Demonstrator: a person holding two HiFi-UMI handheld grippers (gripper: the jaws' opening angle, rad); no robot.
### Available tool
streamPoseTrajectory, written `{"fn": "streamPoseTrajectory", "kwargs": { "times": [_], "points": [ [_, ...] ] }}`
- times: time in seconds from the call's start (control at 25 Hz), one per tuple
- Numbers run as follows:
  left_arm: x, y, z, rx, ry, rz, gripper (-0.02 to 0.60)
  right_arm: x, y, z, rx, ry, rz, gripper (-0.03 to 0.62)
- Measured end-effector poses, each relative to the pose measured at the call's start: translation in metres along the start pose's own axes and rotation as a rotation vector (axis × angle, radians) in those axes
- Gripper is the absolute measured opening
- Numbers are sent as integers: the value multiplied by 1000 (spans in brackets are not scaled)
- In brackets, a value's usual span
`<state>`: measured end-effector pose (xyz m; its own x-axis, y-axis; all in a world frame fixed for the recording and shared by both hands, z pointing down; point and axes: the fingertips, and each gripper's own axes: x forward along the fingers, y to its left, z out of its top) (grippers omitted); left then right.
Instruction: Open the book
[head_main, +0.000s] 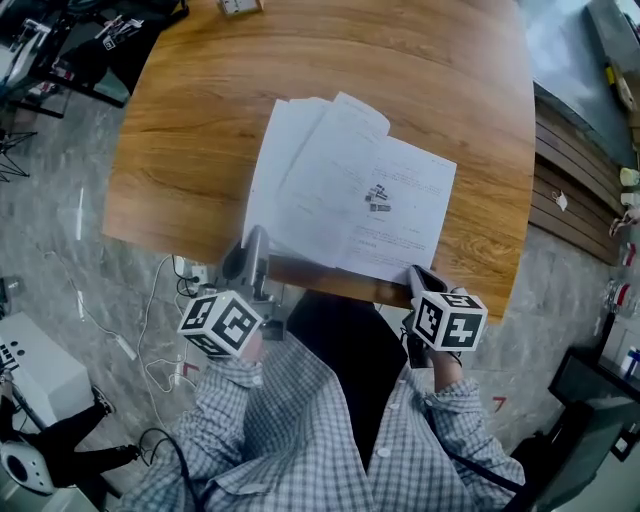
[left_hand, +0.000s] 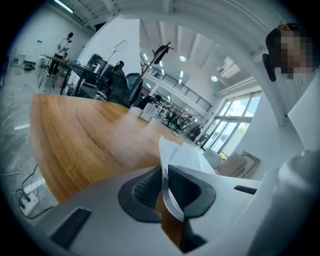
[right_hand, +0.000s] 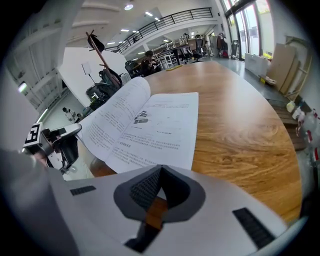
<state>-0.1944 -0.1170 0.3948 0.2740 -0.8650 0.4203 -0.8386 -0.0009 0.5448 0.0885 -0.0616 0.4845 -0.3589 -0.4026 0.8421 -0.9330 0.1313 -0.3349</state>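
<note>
Book (head_main: 350, 195) open, small box (head_main: 240, 6) at twelve o'clock; left gripper (head_main: 255, 248) pinches its pages at seven, right gripper (head_main: 418, 276) closed, empty.

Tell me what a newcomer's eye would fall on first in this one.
The open white book lies on the wooden table, toward its near edge, with a printed page facing up. The left tongs are clamped on a few pages at its near left corner, while the right tongs sit shut at its near right corner.
</note>
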Motion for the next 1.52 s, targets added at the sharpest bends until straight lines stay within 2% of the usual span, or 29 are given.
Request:
{"fn": "streamPoseTrajectory", "kwargs": {
  "times": [0.2,0.28,0.44,0.56,0.64,0.8,0.92,1.16,1.32,1.52],
  "points": [
    [10,28,-17,-119,53,46,43,2,-2,1,13,-1,-8,20],
    [10,39,-24,-144,101,66,44,3,-2,2,23,1,-5,20],
    [6,62,-36,-72,226,151,53,3,-3,3,55,-5,4,20],
    [-3,81,-34,-61,232,210,52,4,-3,4,53,-4,3,20],
    [-9,85,-26,-48,208,212,52,5,-3,4,47,-2,7,20],
    [-10,64,-14,26,165,138,44,4,-3,4,65,-18,47,20],
    [-6,33,-12,76,160,73,16,-8,3,16,77,-87,89,20],
    [5,-75,-3,238,164,-161,11,-52,18,63,-23,-290,100,20],
    [10,-138,8,265,141,-297,9,-86,32,98,-70,-426,116,20],
    [13,-188,29,278,62,-400,9,-127,49,139,-156,-565,124,20]
  ]
}}
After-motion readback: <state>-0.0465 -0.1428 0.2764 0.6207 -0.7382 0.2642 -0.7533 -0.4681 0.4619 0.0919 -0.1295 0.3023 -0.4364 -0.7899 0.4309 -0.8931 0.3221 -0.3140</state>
